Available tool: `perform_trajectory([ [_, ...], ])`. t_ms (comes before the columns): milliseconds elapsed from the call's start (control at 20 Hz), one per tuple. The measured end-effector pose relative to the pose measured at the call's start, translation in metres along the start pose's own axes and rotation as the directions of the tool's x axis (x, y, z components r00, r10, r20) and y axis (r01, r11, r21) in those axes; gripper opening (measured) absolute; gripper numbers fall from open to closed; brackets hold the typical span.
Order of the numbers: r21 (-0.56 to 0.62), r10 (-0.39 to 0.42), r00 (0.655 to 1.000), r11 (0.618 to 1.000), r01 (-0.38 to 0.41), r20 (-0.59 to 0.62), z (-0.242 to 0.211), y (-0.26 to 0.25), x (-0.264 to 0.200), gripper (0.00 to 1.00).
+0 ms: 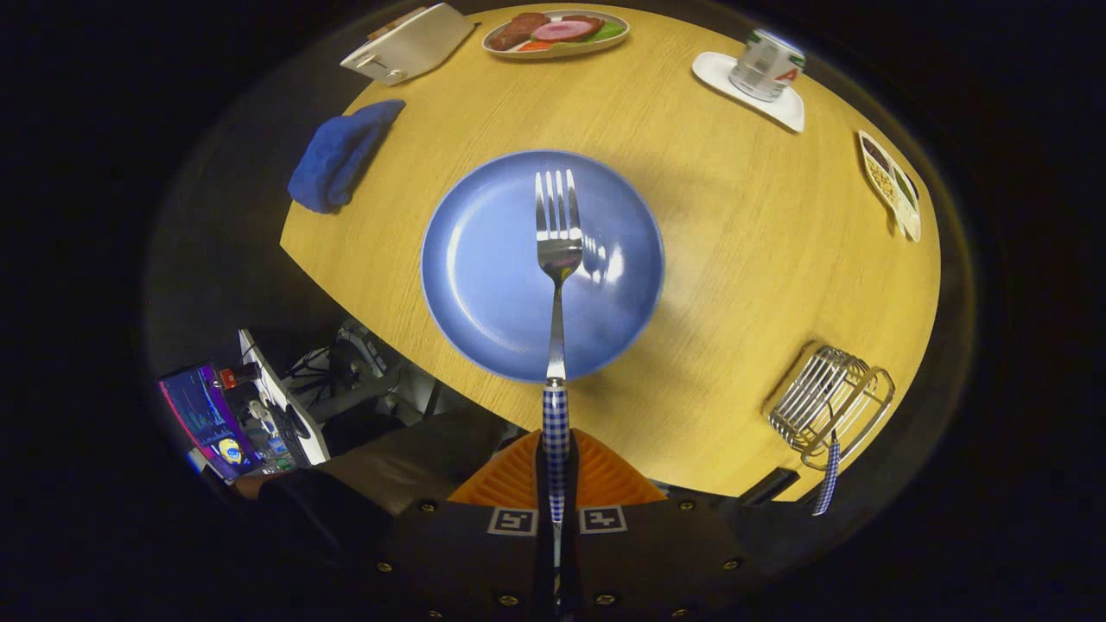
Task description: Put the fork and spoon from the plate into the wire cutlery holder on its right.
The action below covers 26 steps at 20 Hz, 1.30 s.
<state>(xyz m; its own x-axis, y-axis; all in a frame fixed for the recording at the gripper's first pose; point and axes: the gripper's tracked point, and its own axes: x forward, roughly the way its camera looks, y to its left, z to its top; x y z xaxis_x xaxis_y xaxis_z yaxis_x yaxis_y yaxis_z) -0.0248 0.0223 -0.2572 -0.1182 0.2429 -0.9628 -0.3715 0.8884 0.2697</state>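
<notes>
Between our gripper's (556, 492) clamped fingers the fork (557, 259) points to twelve o'clock; we see the holder (828, 408) at three o'clock.

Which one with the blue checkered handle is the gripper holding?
The fork: the gripper is shut on its handle, tines over the blue plate. The other checkered handle sticks out of the wire cutlery holder.

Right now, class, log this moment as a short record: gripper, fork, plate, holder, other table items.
gripper: shut on the fork handle
fork: held above the blue plate, tines pointing away
blue plate: bare, on the wooden table
wire cutlery holder: right of the plate, one checked handle sticking out
other items: blue cloth, food dish, can
</notes>
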Motion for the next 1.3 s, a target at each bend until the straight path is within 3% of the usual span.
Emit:
perform_trajectory([
  [600,0.200,0.026,1.000,0.979,-0.025,-0.004,-0.086,-0.082,-0.057,0.03],
  [1300,0.407,0.108,0.987,0.912,-0.052,-0.117,-0.117,-0.154,-0.053,0.03],
])
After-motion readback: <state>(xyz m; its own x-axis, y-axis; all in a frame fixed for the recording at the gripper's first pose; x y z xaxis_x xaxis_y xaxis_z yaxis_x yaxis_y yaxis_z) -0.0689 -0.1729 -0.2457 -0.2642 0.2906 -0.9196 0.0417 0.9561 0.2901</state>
